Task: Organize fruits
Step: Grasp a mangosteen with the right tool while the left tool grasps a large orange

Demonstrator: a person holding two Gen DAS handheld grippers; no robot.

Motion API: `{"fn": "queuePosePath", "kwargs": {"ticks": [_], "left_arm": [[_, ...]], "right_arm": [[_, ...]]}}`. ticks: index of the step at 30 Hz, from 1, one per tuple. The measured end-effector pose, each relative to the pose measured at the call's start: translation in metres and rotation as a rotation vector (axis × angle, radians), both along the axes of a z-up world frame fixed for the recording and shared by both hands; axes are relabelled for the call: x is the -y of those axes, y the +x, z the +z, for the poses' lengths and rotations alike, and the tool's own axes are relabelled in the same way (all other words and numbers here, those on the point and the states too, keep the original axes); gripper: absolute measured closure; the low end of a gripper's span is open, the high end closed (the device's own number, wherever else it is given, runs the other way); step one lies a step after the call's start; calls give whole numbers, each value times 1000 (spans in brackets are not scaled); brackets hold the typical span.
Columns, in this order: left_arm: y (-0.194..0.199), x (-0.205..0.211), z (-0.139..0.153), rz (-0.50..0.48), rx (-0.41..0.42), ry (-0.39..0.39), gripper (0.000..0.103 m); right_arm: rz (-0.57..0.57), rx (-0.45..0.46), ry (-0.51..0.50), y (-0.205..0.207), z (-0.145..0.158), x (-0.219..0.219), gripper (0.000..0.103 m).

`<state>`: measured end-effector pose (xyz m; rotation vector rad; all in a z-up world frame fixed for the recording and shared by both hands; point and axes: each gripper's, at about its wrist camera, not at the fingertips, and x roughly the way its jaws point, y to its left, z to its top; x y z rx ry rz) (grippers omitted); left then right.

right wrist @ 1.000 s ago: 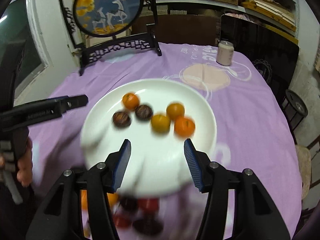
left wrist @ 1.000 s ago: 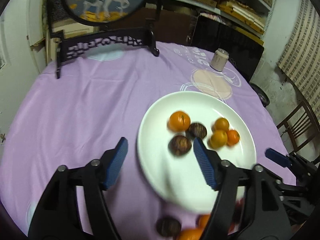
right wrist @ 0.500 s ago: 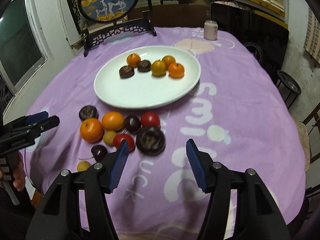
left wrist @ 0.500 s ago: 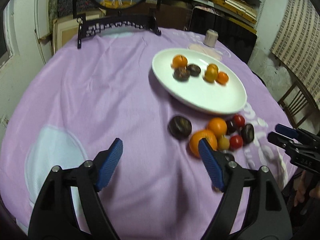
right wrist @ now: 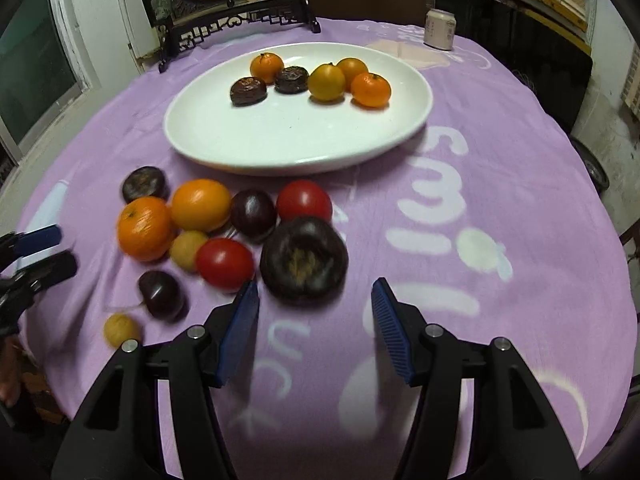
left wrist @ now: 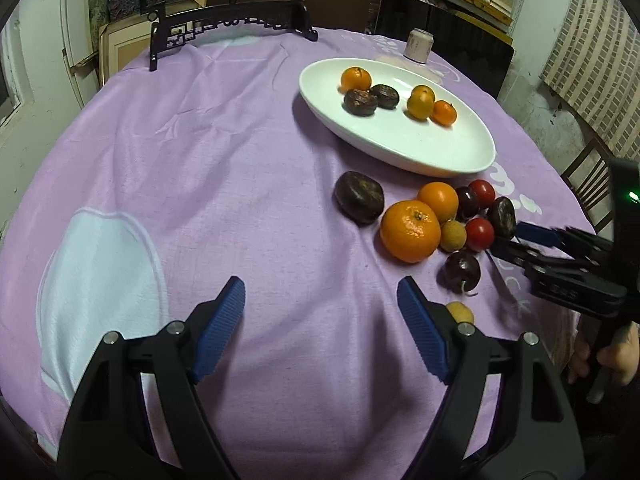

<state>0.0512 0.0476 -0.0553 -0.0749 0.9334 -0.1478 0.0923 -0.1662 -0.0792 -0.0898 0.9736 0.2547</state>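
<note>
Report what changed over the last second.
Both tongs, left and right, pulled back from over the white oval plate toward the loose fruit pile on the purple cloth. Nothing was gripped; both stay open, plate fruit unmoved.

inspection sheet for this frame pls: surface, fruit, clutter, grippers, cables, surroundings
Surface: round table under a wrinkled purple tablecloth with white print.
Job's things: white oval plate holds five fruits, three orange citrus and two dark wrinkled ones. On the cloth in front of it sits a loose cluster: large dark wrinkled fruit, two red tomatoes, two oranges, darker plums and small yellowish fruits.
Clutter: pale drink can at the far edge; black carved stand with a round painted panel.
Grippers: left gripper and right gripper both have jaws open, holding nothing; the right one is nearest the large dark fruit.
Cables: nothing seen.
Surroundings: shelves, wooden chair, window at left.
</note>
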Motion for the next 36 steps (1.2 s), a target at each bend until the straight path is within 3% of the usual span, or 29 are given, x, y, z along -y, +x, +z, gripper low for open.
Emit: {"fn": "queuePosePath", "kwargs": {"ticks": [2, 3, 7, 15, 17, 23, 25, 26, 30, 36], "left_arm": [[1, 5, -1, -9, -3, 9, 23], [1, 8, -2, -14, -7, 13, 23], [7, 20, -5, -43, -25, 11, 23], [29, 46, -17, -69, -48, 27, 25], [36, 53, -20, -73, -49, 27, 32], [55, 69, -23, -63, -15, 82, 35], [56, 73, -23, -60, -4, 106, 43], [55, 74, -22, -74, -4, 98, 59], [45, 71, -17, -101, -32, 27, 59], [20, 59, 7, -108, 17, -25, 59]], "right_arm": [[11, 17, -12, 4, -1, -3, 50], [20, 21, -11, 5, 0, -4, 59], [18, -13, 61, -2, 3, 2, 59], [-27, 13, 118, -33, 21, 35, 59], [-38, 14, 129, -38, 21, 42, 59], [-39, 10, 165, -44, 19, 50, 59], [-33, 9, 172, -45, 19, 50, 59], [-30, 9, 175, -46, 19, 50, 59], [-19, 15, 189, -50, 21, 47, 59], [-7, 16, 210, -47, 24, 44, 59]]}}
